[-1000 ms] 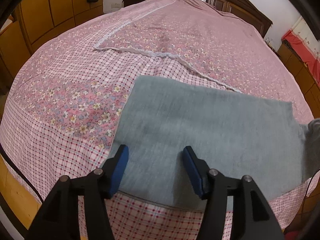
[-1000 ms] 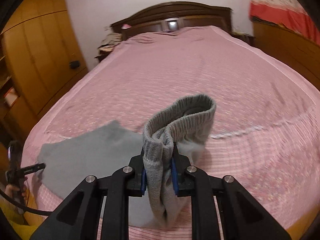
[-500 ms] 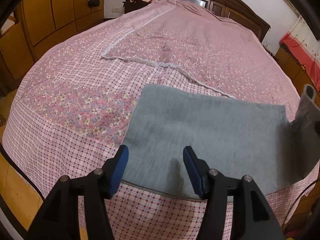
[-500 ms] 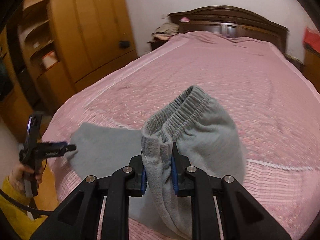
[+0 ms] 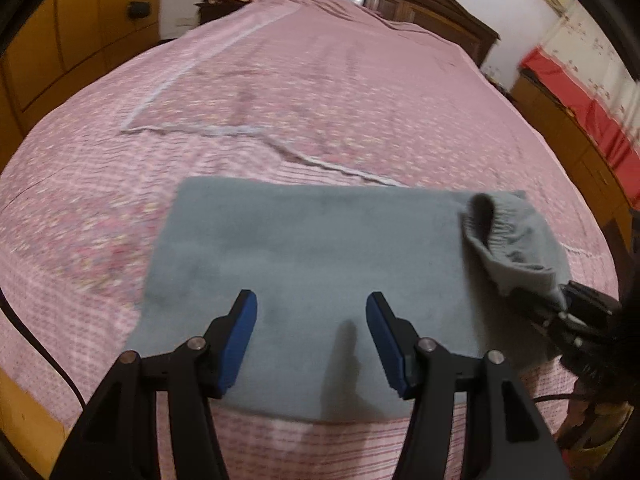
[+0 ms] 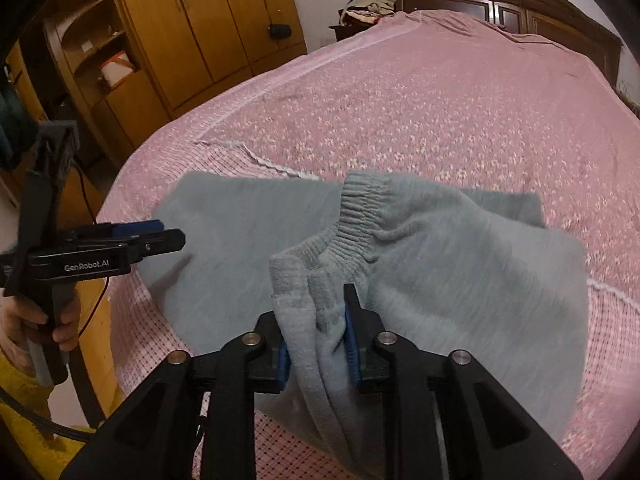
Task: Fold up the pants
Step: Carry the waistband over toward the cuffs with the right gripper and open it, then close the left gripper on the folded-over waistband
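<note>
On the bed [image 5: 360,100], fold half done: waistband end being carried over the flat grey pants [image 5: 304,248].

Left wrist view: left gripper [image 5: 311,322] hangs spread wide over the near edge of the pants, holding nothing; pants lie flat as a rectangle on the pink bedspread, near the foot edge; at right the ribbed waistband [image 5: 486,220] is lifted and curled over the flat part. Right wrist view: right gripper [image 6: 316,330] pinches the bunched waistband edge tight between its blue pads [image 6: 352,344], cloth draped over the layer below; left gripper at far left, off the cloth. Judged: lengthwise fold looks done, this cross fold is midway; still to lay the end down, release, smooth, maybe one more fold.
</note>
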Demonstrator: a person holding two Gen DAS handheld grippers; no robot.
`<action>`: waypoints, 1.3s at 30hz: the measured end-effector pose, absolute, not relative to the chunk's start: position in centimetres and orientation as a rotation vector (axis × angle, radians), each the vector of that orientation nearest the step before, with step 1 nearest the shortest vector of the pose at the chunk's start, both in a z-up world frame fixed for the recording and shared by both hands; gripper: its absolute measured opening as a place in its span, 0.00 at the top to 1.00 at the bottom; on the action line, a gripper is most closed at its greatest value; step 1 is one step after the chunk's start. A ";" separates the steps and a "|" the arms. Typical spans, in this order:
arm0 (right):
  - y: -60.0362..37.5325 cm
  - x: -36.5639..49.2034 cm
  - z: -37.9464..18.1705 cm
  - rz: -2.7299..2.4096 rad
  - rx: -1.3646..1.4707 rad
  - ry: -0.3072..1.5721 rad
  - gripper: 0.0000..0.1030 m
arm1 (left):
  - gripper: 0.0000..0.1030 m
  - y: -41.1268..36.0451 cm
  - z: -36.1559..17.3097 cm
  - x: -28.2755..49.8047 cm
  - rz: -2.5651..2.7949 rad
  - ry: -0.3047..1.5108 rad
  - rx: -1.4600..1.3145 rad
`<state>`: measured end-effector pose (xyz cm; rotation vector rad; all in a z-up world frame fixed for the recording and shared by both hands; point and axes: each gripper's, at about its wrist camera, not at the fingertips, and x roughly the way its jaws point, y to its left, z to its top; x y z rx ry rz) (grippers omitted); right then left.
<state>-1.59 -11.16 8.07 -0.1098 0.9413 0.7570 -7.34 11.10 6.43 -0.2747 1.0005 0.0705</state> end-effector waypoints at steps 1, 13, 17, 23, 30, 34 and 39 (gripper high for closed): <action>-11.2 -1.8 8.0 0.751 -0.108 0.942 0.74 | 0.42 11.0 6.3 -7.1 0.056 1.003 -0.280; -15.8 -3.3 9.4 0.716 -0.011 0.943 0.43 | 0.42 6.3 7.2 -5.5 -0.112 1.025 -0.326; -18.5 -3.5 9.5 0.596 -0.024 0.920 0.43 | 0.42 3.8 6.7 -4.5 -0.179 1.067 -0.336; -21.5 -3.3 8.6 0.490 -0.002 0.932 0.43 | 0.46 2.1 6.1 -3.9 -0.174 1.097 -0.403; -21.7 -3.6 6.9 0.465 -0.055 0.954 0.43 | 0.49 0.8 7.0 -3.7 -0.200 1.074 -0.371; -21.6 -3.3 5.6 0.460 -0.070 0.977 0.43 | 0.49 -0.4 6.6 -3.0 -0.204 1.085 -0.355; -21.7 -2.9 4.8 0.458 -0.062 0.993 0.43 | 0.49 -1.3 7.2 -3.3 -0.236 1.054 -0.339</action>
